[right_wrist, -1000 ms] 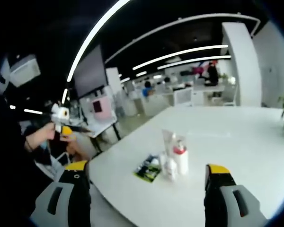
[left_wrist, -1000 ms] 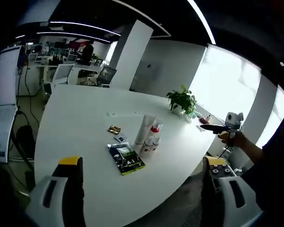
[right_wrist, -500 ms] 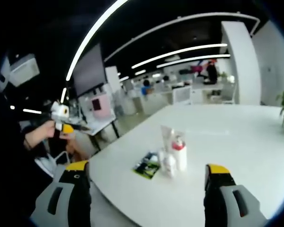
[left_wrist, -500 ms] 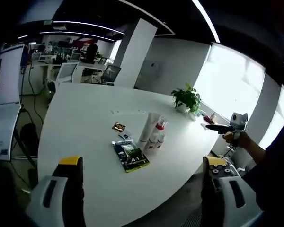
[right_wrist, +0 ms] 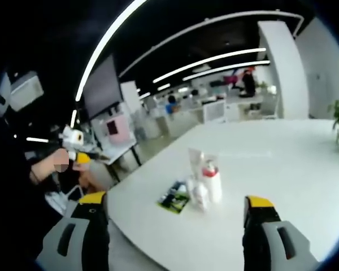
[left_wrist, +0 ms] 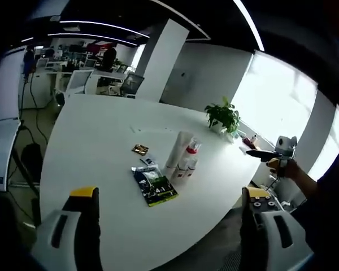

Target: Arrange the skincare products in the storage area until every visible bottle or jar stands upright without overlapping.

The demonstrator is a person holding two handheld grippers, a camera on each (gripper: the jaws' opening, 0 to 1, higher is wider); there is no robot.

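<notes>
Left tongs point(left_wrist: 169, 197): I see my jaws spread wide apart, holding nothing, hovering off the near edge of the white table point(left_wrist: 96, 135).
Right tongs point(right_wrist: 172, 202): mine too stand apart with nothing between them, also short of the table edge.
Skincare cluster point(left_wrist: 182, 160): ahead of both tongs, well apart from them; a white tube point(right_wrist: 196, 161), a red-capped bottle point(right_wrist: 212, 180) and a small white bottle point(right_wrist: 199, 195) stand upright, close together.
Green packet point(left_wrist: 153, 184): lies flat just beside the cluster, on its side nearer my left tongs.
Small sachet point(left_wrist: 139, 149): beyond the packet.
Potted plant point(left_wrist: 222, 117): far past the bottles.
</notes>
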